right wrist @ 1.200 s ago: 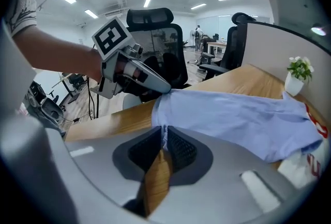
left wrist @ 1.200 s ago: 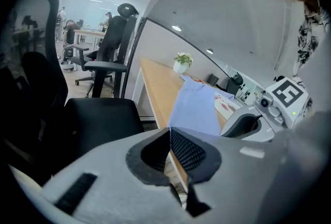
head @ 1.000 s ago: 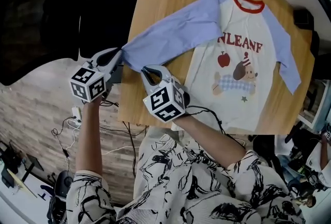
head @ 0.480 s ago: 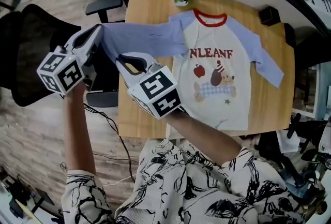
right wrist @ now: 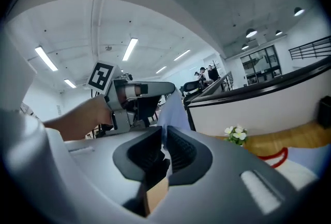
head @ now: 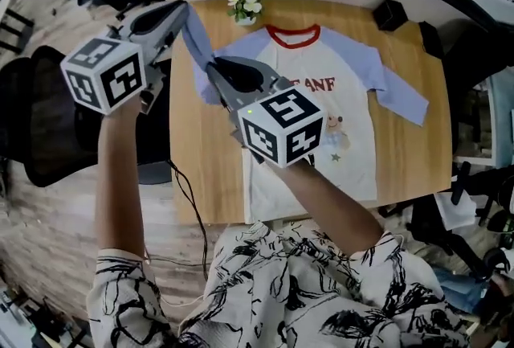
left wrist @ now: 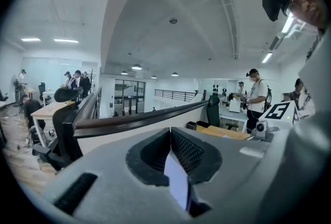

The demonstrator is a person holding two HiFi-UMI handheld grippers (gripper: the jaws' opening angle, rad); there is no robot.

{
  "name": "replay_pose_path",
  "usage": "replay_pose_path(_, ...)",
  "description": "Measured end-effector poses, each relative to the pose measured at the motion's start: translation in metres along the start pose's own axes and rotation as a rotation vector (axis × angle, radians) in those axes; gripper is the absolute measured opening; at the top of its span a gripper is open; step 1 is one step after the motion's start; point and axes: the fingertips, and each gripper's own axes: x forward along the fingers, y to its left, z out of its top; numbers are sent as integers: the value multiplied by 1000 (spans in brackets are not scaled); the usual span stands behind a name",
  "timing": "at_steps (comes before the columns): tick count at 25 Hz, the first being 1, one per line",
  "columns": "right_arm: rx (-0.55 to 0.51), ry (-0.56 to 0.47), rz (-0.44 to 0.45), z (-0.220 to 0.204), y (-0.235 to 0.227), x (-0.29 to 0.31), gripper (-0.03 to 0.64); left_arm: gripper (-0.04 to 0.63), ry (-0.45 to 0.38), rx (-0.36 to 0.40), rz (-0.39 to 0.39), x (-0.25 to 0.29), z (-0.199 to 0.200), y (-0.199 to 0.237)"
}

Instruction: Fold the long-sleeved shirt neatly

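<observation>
A long-sleeved shirt (head: 321,89) lies face up on the wooden table (head: 201,169), white body, lilac sleeves, red collar, cartoon print. Its left sleeve (head: 195,39) is lifted off the table and stretched between my two grippers. My left gripper (head: 183,13) is shut on the sleeve's cuff end, high at the upper left; lilac cloth (left wrist: 176,181) shows between its pads. My right gripper (head: 218,67) is shut on the sleeve (right wrist: 170,109) further along, nearer the shirt's body. The other sleeve (head: 397,93) lies flat, spread toward the right.
A small pot of white flowers (head: 244,6) stands at the table's far edge, close by the raised sleeve. A dark box (head: 389,14) sits at the far right corner. Black office chairs (head: 56,121) stand left of the table. People stand in the office background (left wrist: 256,96).
Both grippers have risen with the sleeve, from low by the table's left edge to high above it. The sleeve now hangs steeply and is drawn toward the shirt's body.
</observation>
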Motion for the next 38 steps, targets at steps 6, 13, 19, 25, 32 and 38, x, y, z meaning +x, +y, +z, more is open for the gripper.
replay_pose_path(6, 35, -80, -70, 26, -75, -77, 43, 14, 32, 105, -80, 94, 40, -82)
replay_pose_path(13, 65, -100, -161, 33, -167, -170, 43, 14, 110, 160, -168, 201, 51, -168)
replay_pose_path(19, 211, -24, -277, -30, -260, -226, 46, 15, 312, 218, -236, 304, -11, -227)
replay_pose_path(25, 489, 74, -372, -134, -336, -256, 48, 15, 582, 282, -324, 392, -124, -279)
replay_pose_path(32, 696, 101, -454, -205, -398, -273, 55, 15, 739, 243, -321, 465, -209, -302)
replay_pose_path(38, 805, 97, -473, -242, -424, -292, 98, 15, 804, 170, -339, 501, -250, -323)
